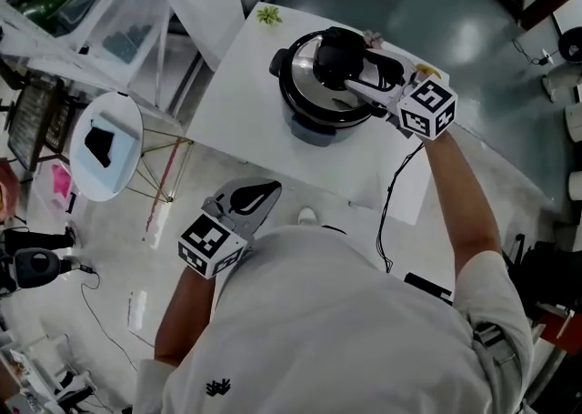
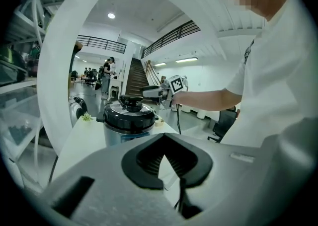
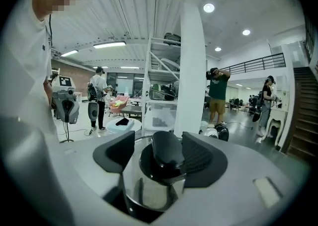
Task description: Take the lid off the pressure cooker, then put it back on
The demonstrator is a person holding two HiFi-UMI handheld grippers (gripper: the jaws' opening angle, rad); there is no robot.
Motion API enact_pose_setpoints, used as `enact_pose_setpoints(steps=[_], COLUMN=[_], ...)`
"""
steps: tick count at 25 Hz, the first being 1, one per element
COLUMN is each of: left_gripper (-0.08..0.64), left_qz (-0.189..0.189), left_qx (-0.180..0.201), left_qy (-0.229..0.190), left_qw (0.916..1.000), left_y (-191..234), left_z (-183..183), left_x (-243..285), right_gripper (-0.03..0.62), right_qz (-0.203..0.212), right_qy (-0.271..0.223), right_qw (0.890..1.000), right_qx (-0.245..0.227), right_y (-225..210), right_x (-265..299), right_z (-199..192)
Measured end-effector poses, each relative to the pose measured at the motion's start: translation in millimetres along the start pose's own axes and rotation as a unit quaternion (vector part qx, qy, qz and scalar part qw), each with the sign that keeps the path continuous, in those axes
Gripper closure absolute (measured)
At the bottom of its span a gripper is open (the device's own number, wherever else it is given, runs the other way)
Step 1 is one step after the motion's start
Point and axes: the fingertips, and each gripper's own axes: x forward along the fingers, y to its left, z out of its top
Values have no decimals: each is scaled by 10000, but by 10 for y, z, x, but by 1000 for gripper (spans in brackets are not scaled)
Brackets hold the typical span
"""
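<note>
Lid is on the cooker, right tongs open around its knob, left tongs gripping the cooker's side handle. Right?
No. The left tongs hold nothing and sit well back from the cooker, as the left gripper view shows. The lid is on and the right tongs are open around its knob.

Your table (image 1: 241,107): white, rectangular, directly ahead of you.
Middle, toward your right: pressure cooker (image 1: 309,128) standing upright, lid (image 1: 305,75) on.
Far left corner: small green sprig (image 1: 268,14).
Beside cooker, right: small yellowish item (image 1: 427,70), unidentifiable.
</note>
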Motion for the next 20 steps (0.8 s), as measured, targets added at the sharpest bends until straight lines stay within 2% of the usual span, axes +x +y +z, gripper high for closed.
enact_pose_setpoints(steps=[5,11,17,20], left_gripper=[552,552,552,552], left_qz=[349,595,715,764], left_qx=[-199,-347,-442,-462], left_qy=[11,21,57,55], left_qw=[9992,9976,9964,9960], left_y=[85,166,204,225], left_z=[12,21,-11,-15], left_x=[102,211,272,266], right_gripper=[264,253,249,256], right_qz=[434,918,1197,1172], right_qy=[118,353,659,891], right_qw=[9990,9951,9906,9888], right_qx=[-45,-53,-106,-235], right_y=[-156,-195,-141,-123], right_x=[222,438,586,636], right_z=[-84,-175,-254,-298])
